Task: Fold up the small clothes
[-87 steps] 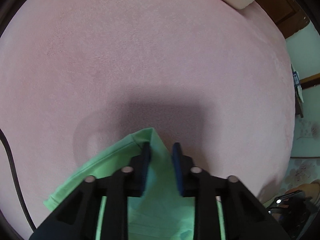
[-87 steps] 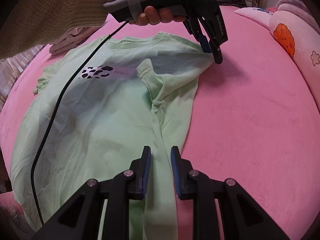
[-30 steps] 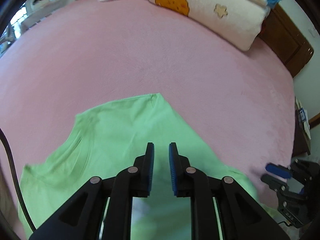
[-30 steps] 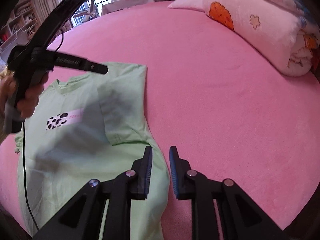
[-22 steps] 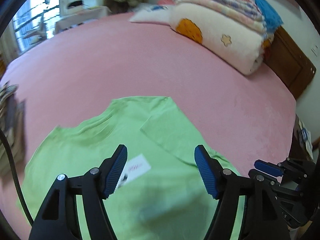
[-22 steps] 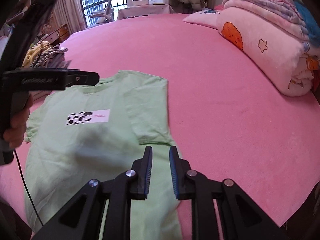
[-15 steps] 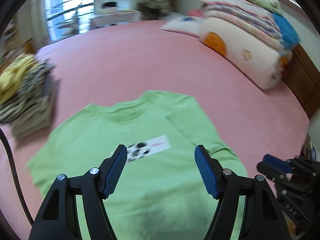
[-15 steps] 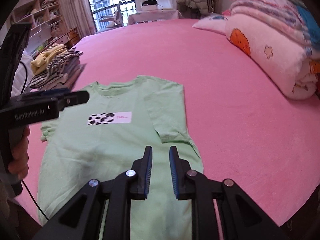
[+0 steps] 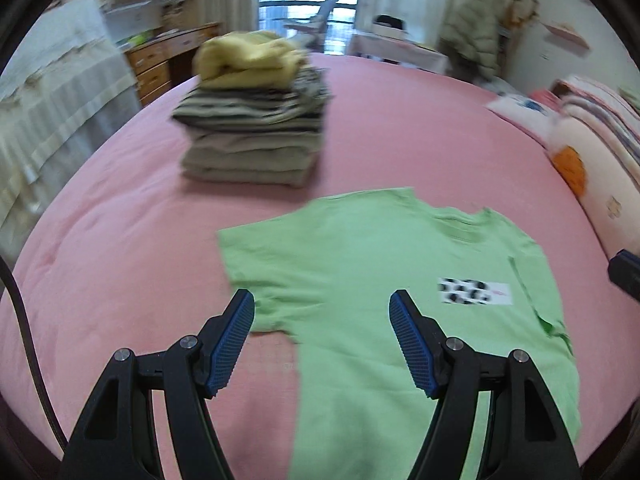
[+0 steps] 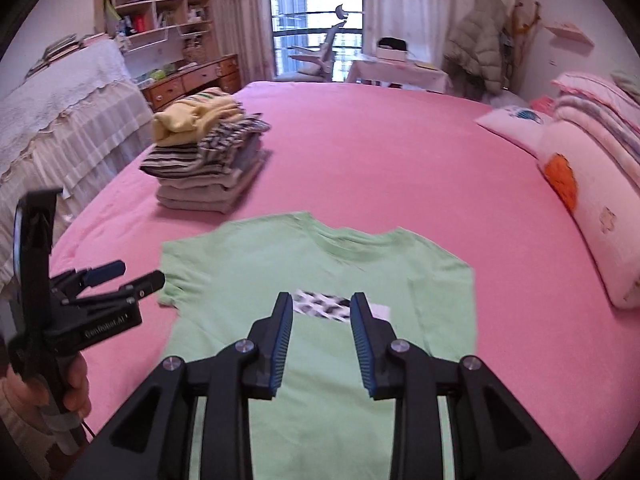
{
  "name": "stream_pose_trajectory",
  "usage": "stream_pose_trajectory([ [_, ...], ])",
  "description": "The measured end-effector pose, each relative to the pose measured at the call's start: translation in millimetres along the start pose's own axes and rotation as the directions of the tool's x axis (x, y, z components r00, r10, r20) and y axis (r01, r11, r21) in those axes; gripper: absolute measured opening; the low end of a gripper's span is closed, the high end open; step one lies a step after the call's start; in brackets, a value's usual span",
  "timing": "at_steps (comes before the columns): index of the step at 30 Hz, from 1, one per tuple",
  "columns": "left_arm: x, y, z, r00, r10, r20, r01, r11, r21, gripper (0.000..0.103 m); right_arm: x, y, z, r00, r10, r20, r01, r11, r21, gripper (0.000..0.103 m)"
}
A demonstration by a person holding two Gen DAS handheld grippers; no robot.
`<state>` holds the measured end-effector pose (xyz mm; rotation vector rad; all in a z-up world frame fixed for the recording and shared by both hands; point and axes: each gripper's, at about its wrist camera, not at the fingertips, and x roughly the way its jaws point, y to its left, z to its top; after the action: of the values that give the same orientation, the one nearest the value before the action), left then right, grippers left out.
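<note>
A light green T-shirt (image 9: 380, 264) (image 10: 320, 272) with a black-and-white chest print lies flat on the pink bed (image 9: 120, 240). Its right side and sleeve are folded in over the body, and its left sleeve (image 10: 176, 276) is spread out. My left gripper (image 9: 322, 298) hovers open above that left sleeve and armpit, holding nothing. It also shows at the left of the right wrist view as the left gripper (image 10: 138, 274), held by a hand (image 10: 76, 384). My right gripper (image 10: 322, 300) hangs above the shirt's middle. Its jaws are opening, with nothing between them.
A stack of folded clothes (image 9: 256, 120) (image 10: 204, 156) topped by a yellow garment sits on the bed behind the shirt, to the left. Rolled blankets and pillows (image 10: 588, 184) line the right side. Beyond the bed are a covered cabinet (image 10: 60, 112), a desk and a window.
Both grippers have risen and drawn back from the shirt. The left one opened wide and swung over to the left sleeve. The right one's jaws have parted.
</note>
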<state>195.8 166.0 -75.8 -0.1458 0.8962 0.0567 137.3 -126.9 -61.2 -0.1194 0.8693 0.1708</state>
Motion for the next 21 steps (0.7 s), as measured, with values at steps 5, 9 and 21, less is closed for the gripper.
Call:
stream_pose_trajectory([
  [5,37,61,-16,0.998,0.015,-0.06,-0.026,0.984,-0.176,0.069,47,52,33,0.998,0.049,-0.028,-0.05,0.997,-0.065,0.03],
  [9,70,88,-31,0.994,-0.023,-0.109,-0.008,0.961,-0.278,0.069,93,91,57,0.991,0.109,-0.076,-0.116,0.989,-0.096,0.03],
  [21,120,113,-59,0.965,-0.258,-0.046,0.201,0.842,-0.501,0.067,230,212,75,0.895,0.279,-0.349,-0.348,0.925,-0.154,0.03],
])
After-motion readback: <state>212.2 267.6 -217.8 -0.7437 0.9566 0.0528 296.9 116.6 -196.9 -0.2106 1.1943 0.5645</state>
